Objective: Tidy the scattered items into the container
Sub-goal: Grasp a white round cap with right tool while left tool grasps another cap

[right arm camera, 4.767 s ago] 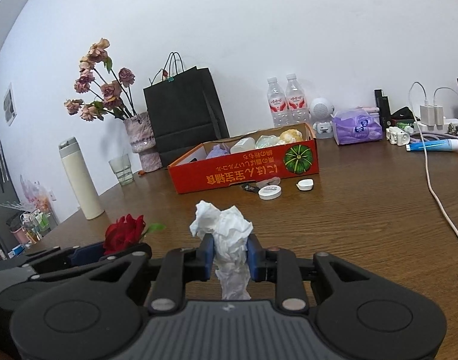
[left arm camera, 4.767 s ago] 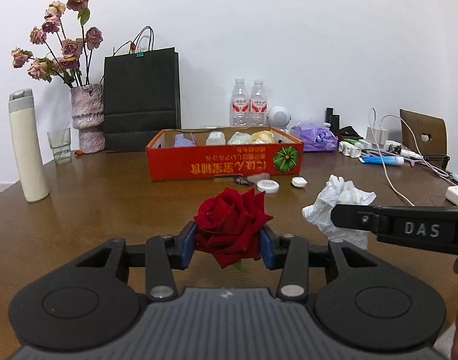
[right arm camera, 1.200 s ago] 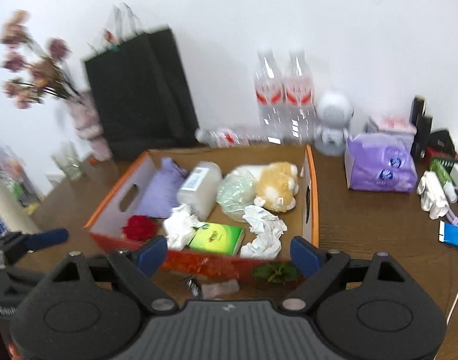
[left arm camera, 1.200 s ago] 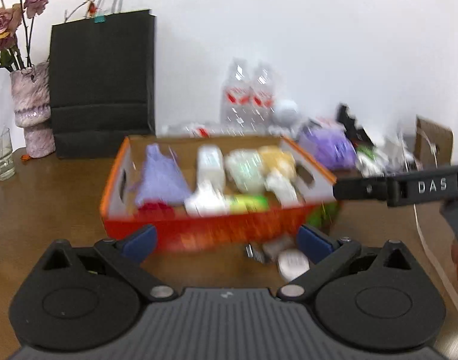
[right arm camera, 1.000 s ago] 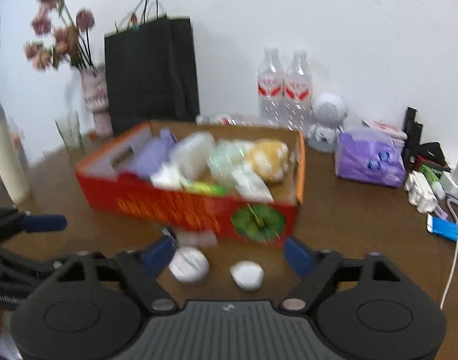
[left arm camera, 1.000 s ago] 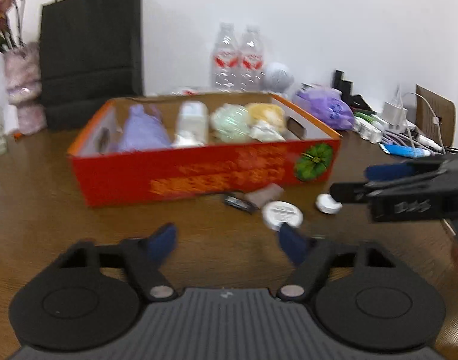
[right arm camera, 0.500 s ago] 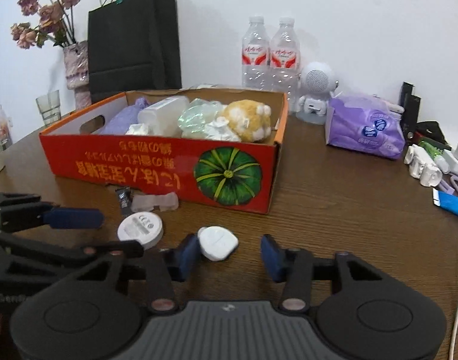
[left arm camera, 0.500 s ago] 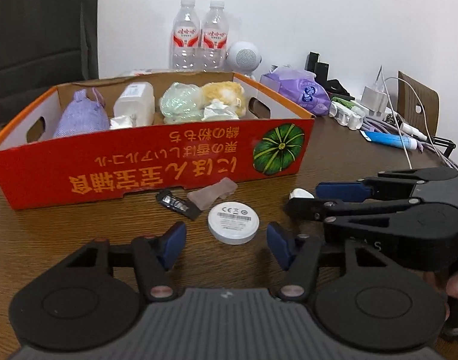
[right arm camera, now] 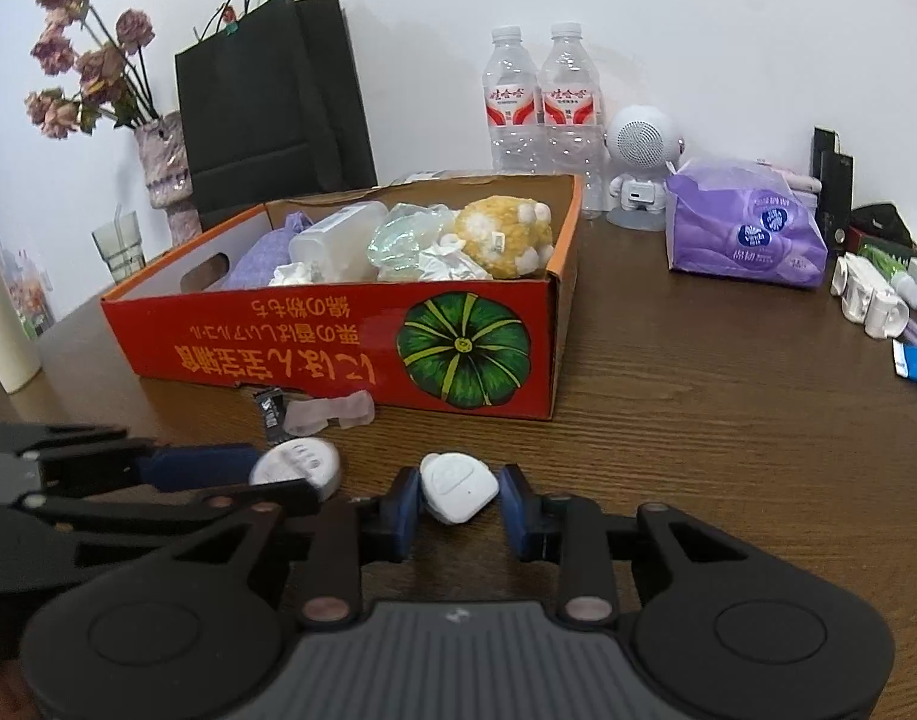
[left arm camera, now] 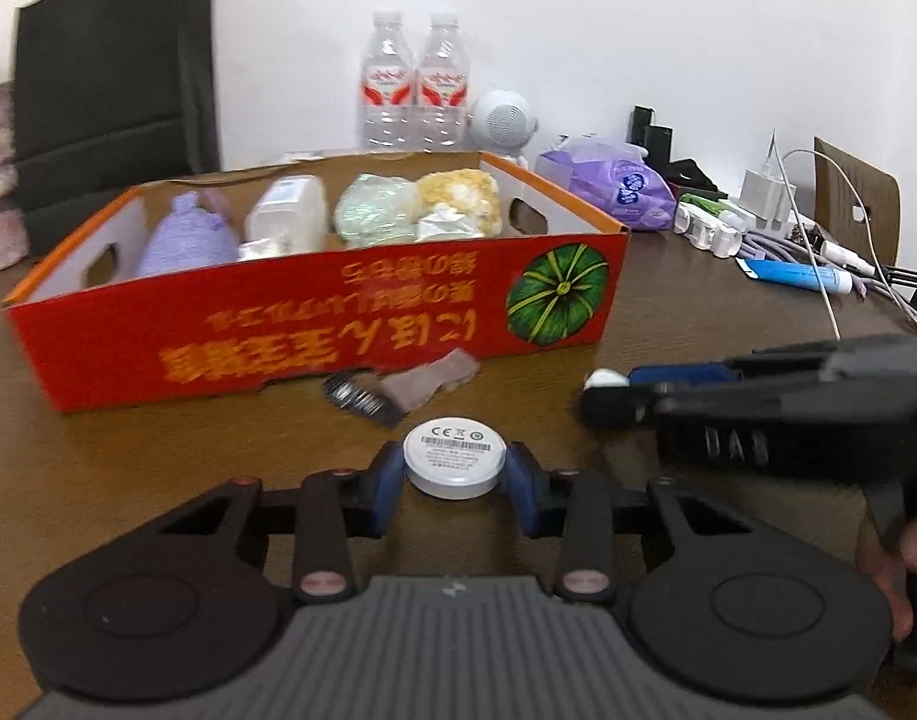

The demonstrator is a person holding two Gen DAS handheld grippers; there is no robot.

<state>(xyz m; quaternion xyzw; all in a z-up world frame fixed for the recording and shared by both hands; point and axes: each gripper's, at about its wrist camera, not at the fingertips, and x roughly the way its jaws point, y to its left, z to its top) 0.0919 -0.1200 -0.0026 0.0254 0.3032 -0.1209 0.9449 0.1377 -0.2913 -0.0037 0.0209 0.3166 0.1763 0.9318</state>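
Both tongs have just been closing. The left gripper now clamps the round white disc, low on the table. The right gripper has the small white case between its pads; whether it is pinched I cannot tell. Just beyond stands the red box, probably where both will go.

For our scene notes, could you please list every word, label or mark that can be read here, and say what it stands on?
"DAS": on the right gripper, seen from the left wrist.
"CE": on the round white disc; its finer print is too small.
Red box: upside-down printing, not legible to me.
Water bottles, purple tissue pack: labels too small.
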